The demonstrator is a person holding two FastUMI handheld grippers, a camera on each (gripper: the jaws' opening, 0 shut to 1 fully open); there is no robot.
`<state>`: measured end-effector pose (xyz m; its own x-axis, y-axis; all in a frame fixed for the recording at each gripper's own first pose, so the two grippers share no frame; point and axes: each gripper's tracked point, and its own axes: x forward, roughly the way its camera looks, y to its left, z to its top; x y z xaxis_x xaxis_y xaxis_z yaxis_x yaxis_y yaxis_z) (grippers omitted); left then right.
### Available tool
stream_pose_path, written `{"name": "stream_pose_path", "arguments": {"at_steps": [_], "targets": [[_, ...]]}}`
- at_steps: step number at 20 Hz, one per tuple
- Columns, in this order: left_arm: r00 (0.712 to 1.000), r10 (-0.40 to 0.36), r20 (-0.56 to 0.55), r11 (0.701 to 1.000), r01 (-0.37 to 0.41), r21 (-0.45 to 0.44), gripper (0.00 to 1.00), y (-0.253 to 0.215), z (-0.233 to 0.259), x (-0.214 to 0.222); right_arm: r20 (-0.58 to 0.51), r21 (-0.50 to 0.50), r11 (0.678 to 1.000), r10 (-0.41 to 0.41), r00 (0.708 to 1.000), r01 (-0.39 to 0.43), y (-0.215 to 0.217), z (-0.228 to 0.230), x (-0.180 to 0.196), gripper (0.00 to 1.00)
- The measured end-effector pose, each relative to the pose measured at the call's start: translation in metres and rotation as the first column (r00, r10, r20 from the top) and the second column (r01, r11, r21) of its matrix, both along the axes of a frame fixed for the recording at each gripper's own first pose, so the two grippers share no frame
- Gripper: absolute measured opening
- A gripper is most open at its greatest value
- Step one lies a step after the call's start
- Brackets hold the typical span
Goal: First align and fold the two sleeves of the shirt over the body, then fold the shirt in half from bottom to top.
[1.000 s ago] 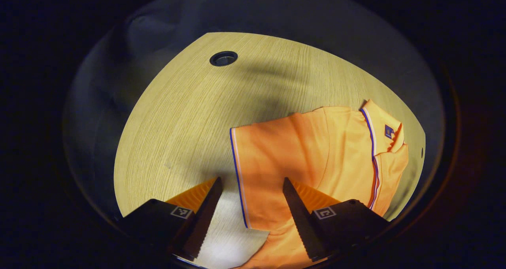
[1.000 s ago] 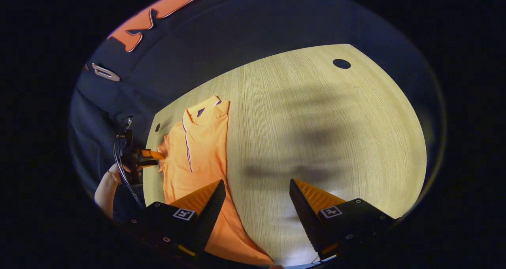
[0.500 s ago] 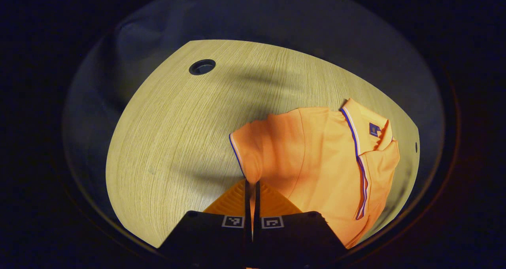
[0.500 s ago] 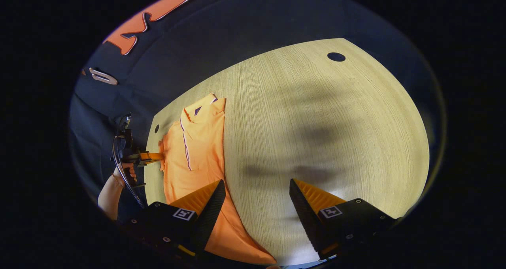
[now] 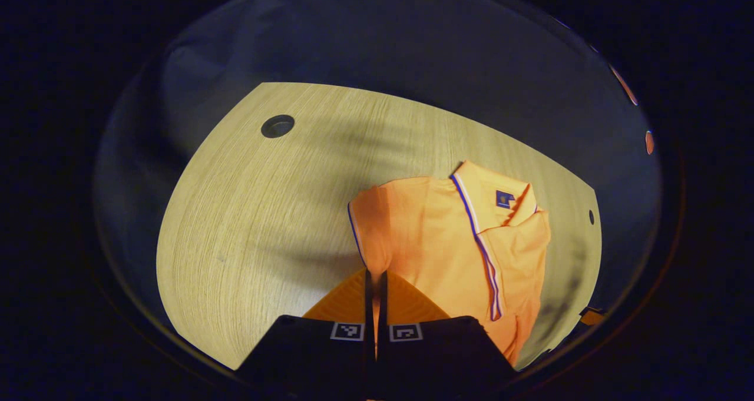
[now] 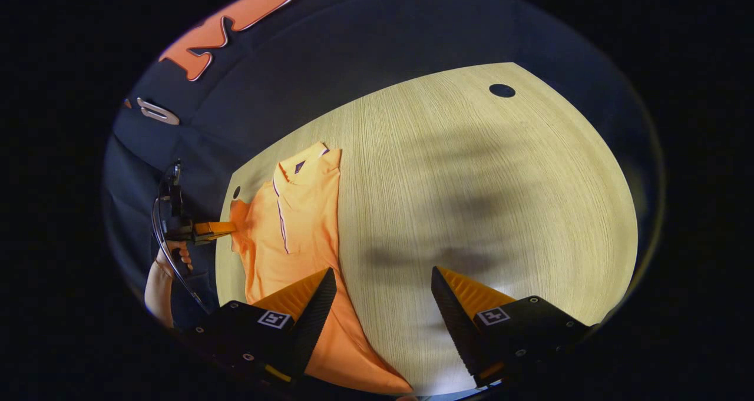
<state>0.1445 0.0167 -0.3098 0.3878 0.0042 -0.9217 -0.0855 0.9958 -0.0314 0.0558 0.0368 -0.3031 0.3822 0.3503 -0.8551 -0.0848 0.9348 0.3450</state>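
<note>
An orange polo shirt with a striped placket lies on the wooden table, collar toward the far edge. My left gripper is shut on the striped cuff of its sleeve, which hangs lifted off the table. In the right gripper view the shirt lies at the left, and the left gripper, held by a hand, pinches the raised sleeve at the table's side. My right gripper is open above bare table, just right of the shirt's lower body, holding nothing.
The table has a round cable hole near its far corner, and another hole shows in the right gripper view. Dark cloth walls close behind the table. A wide bare stretch of table lies right of the shirt.
My left gripper closed on the sleeve cuff and has lifted it, bunching the sleeve upward and away from the table. The right gripper has stayed open and nearly still.
</note>
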Motion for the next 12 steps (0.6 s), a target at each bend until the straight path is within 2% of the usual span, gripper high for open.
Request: {"name": "stream_pose_path", "arguments": {"at_steps": [7, 12], "targets": [[0.994, -0.1, -0.047, 0.991, 0.095, -0.093, 0.01, -0.088, -0.009, -0.01, 0.003, 0.003, 1.0, 0.0, 1.0, 0.0, -0.006, 0.003, -0.011, 0.99], [0.986, -0.14, -0.087, 0.981, 0.126, -0.146, 0.04, -0.142, -0.024, -0.016, -0.006, 0.016, 1.0, -0.023, 1.0, 0.023, -0.013, 0.001, -0.016, 0.99]]}}
